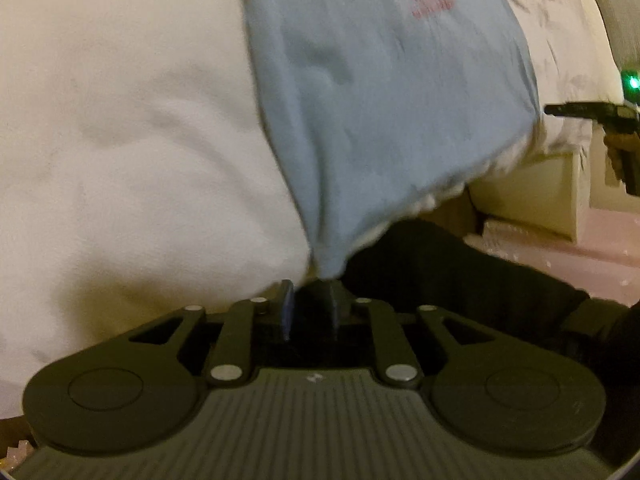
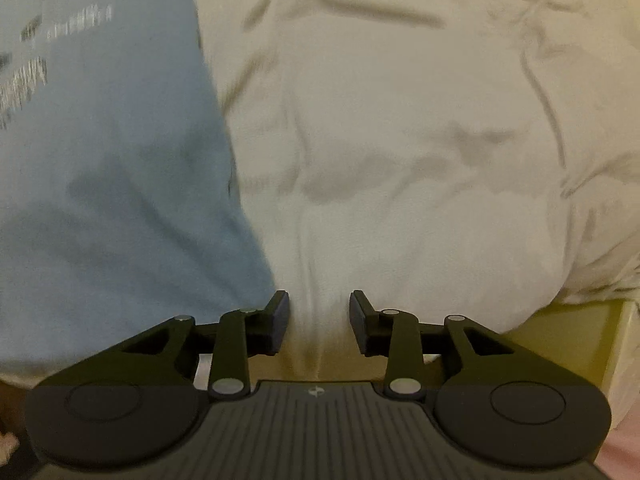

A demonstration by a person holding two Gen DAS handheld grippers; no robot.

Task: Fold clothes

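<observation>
A light blue shirt (image 1: 380, 92) with red and grey print lies on a white duvet (image 1: 132, 140). Its near corner is drawn into a point that runs down between the fingers of my left gripper (image 1: 311, 304), which is shut on it at the bed's edge. In the right wrist view the same blue shirt (image 2: 112, 168) fills the left side. My right gripper (image 2: 319, 316) is open over the wrinkled white duvet (image 2: 420, 152), just right of the shirt's edge, with nothing between its fingers. The right gripper's tip (image 1: 588, 111) also pokes in from the right edge of the left wrist view.
A person's dark clothing (image 1: 448, 276) lies below the lifted shirt corner. The cream bed base (image 1: 528, 196) and a pinkish floor (image 1: 580, 252) are at the right. A yellowish bed side (image 2: 568, 344) shows below the duvet at lower right.
</observation>
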